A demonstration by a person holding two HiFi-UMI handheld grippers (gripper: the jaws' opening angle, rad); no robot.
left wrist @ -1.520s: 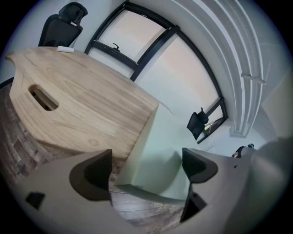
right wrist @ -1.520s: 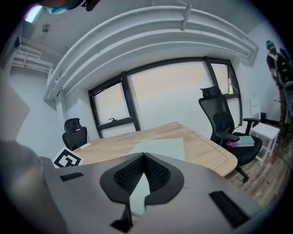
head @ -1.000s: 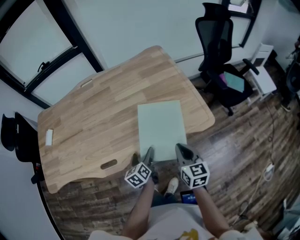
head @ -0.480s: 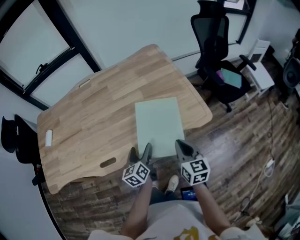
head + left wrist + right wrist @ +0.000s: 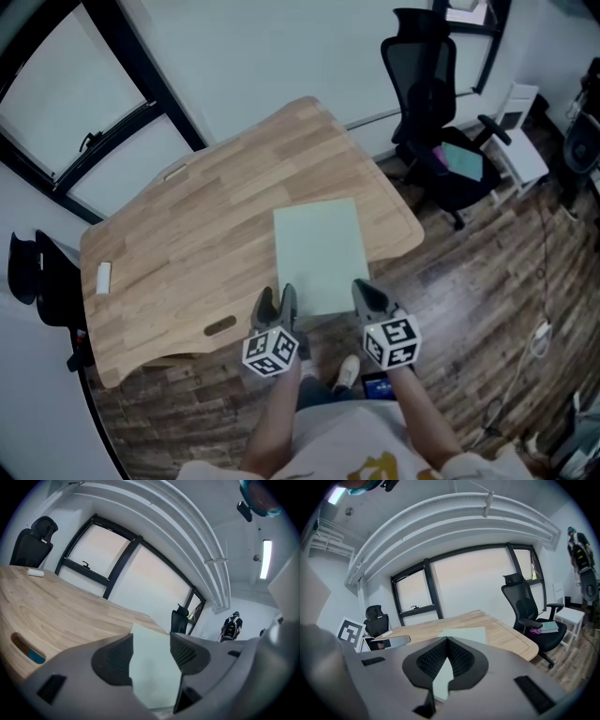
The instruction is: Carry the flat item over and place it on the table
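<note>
Pale green flat sheet (image 5: pixel 319 251) on wooden table (image 5: pixel 187 234), by front edge. Right gripper (image 5: pixel 366 292) pinches sheet's near right corner, jaws pressed together on it. Left gripper (image 5: pixel 277 300) at near left corner, jaws half apart, just been closing; sheet shows between them, pads not pressing.

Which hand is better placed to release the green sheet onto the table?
Right. The right tongs are shut on the green sheet's near edge; the left tongs, just closing partway, stand apart and pinch nothing.
</note>
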